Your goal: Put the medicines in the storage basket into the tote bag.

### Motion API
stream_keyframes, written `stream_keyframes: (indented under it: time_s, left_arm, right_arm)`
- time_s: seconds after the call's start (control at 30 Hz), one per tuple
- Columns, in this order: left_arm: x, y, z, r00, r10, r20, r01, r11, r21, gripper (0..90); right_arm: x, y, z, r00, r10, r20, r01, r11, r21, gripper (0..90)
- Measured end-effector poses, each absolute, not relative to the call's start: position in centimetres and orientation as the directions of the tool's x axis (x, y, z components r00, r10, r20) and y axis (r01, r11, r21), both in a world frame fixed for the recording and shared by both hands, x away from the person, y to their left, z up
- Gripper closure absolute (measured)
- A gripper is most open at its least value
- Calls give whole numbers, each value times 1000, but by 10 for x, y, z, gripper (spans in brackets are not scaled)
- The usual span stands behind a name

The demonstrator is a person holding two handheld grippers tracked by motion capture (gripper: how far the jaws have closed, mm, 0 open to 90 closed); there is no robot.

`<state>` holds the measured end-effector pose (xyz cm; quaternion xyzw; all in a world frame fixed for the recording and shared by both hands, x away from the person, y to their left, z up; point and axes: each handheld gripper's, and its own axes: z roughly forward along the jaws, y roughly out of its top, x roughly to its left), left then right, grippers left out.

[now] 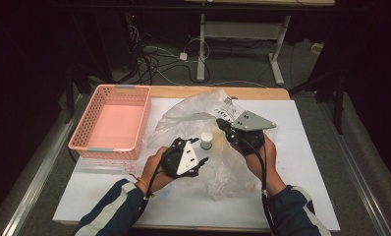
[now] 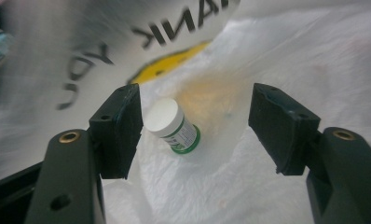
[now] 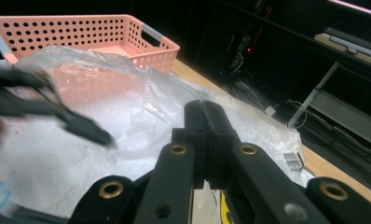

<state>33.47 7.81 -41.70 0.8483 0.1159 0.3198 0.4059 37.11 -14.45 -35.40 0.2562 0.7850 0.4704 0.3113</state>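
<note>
A clear plastic bag point(image 1: 193, 114) with black "THANK YOU" print lies crumpled on the white sheet. A small jar point(image 1: 206, 140) with a white cap and green label rests at the bag's mouth; in the left gripper view the jar point(image 2: 169, 123) lies tilted on the bag's film point(image 2: 291, 56), just beyond the jaws. My left gripper point(image 1: 199, 150) is open and aimed at the jar, with nothing between its jaws point(image 2: 197, 93). My right gripper point(image 1: 219, 122) is shut on the bag's upper layer point(image 3: 127, 93) and holds it lifted, jaws pressed together point(image 3: 204, 109).
An empty pink perforated basket point(image 1: 115, 88) stands at the left of the table, seen beyond the bag in the right gripper view point(image 3: 81, 32). The white sheet point(image 1: 306, 162) covers the table. Table legs and cables lie on the floor behind.
</note>
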Motion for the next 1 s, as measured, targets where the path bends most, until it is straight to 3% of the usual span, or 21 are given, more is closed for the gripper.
stream_keyframes:
  time_s: [0.13, 0.17, 0.23, 0.43, 0.63, 0.73, 0.77, 0.93, 1.0]
  left_arm:
    - [314, 111, -403, 726, 501, 472, -89, -612, 786, 319]
    - [310, 118, -401, 690, 523, 500, -98, -618, 780, 224]
    - [309, 135, -396, 645, 566, 513, -94, -608, 788, 219]
    - [328, 170, -395, 585, 682, 440, 48, -570, 820, 167]
    - [348, 169, -414, 644, 660, 386, 162, -612, 774, 165]
    - [353, 164, -419, 661, 636, 399, 191, -656, 730, 225]
    - [356, 163, -420, 670, 631, 390, 203, -662, 722, 294]
    - [366, 159, -426, 695, 620, 365, 245, -681, 690, 386]
    - [368, 158, -428, 697, 621, 358, 254, -681, 687, 558]
  right_arm:
    - [370, -146, -354, -677, 692, -250, 110, 431, 896, 900]
    - [370, -146, -355, -678, 691, -251, 111, 433, 894, 900]
    - [369, -147, -355, -681, 689, -248, 115, 435, 893, 900]
    - [363, -151, -354, -703, 662, -259, 100, 452, 886, 900]
    - [352, -158, -350, -732, 630, -259, 89, 465, 881, 900]
    - [349, -161, -349, -744, 617, -256, 86, 468, 879, 900]
    - [348, -163, -348, -743, 619, -255, 87, 467, 880, 900]
    - [348, -168, -346, -741, 623, -249, 89, 458, 885, 900]
    - [347, -172, -347, -732, 639, -237, 102, 446, 889, 874]
